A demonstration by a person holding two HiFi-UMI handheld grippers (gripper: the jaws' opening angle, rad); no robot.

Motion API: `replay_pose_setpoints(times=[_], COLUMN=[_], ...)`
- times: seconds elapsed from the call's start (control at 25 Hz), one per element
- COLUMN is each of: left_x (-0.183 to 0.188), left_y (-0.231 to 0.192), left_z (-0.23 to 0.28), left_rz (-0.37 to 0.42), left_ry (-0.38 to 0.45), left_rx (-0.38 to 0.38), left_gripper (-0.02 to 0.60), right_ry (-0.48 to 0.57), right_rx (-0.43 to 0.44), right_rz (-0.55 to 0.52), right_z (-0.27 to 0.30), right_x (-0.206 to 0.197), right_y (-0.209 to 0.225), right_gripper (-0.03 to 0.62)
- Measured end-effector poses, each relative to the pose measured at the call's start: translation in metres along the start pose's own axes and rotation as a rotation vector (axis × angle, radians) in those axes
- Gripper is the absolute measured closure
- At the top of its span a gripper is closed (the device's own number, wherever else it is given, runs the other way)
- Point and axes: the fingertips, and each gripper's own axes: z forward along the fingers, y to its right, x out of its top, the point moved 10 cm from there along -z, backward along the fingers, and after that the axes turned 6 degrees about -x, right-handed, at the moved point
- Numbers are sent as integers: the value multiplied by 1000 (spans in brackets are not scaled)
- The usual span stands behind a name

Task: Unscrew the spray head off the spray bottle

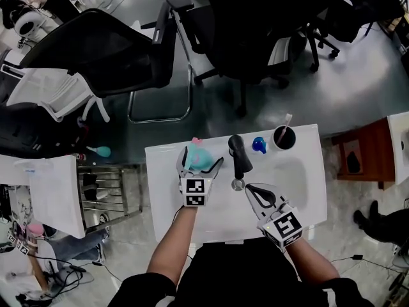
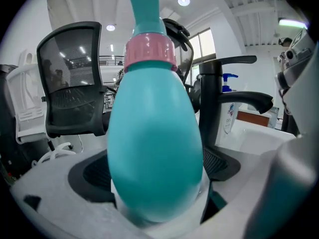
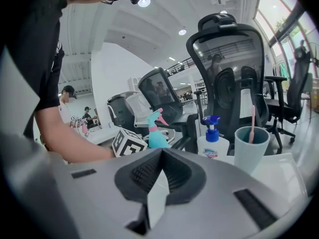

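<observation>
Left gripper view: teal spray bottle, body clamped in the jaws of the left gripper, at 10 o'clock from the faucet. The right gripper, at 4 o'clock of the bottle, jaws clenched on nothing, should open, seat squarely on the pink collar, then twist against a firm left hold.

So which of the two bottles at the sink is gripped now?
The teal spray bottle with the pink collar: the left gripper is shut on its body. The white pump bottle with the blue head stands free beside the cup.
</observation>
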Motion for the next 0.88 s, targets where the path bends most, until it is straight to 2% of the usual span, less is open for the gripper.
replay_pose_setpoints(times=[0.88], left_x=[-2], left_y=[-2], left_z=[4], left_rz=[-6], left_ry=[2], left_rx=[-4], left_gripper=[21], right_ry=[16], right_rx=[-12], right_rz=[21], right_z=[8], right_x=[1], right_y=[3], right_gripper=[588])
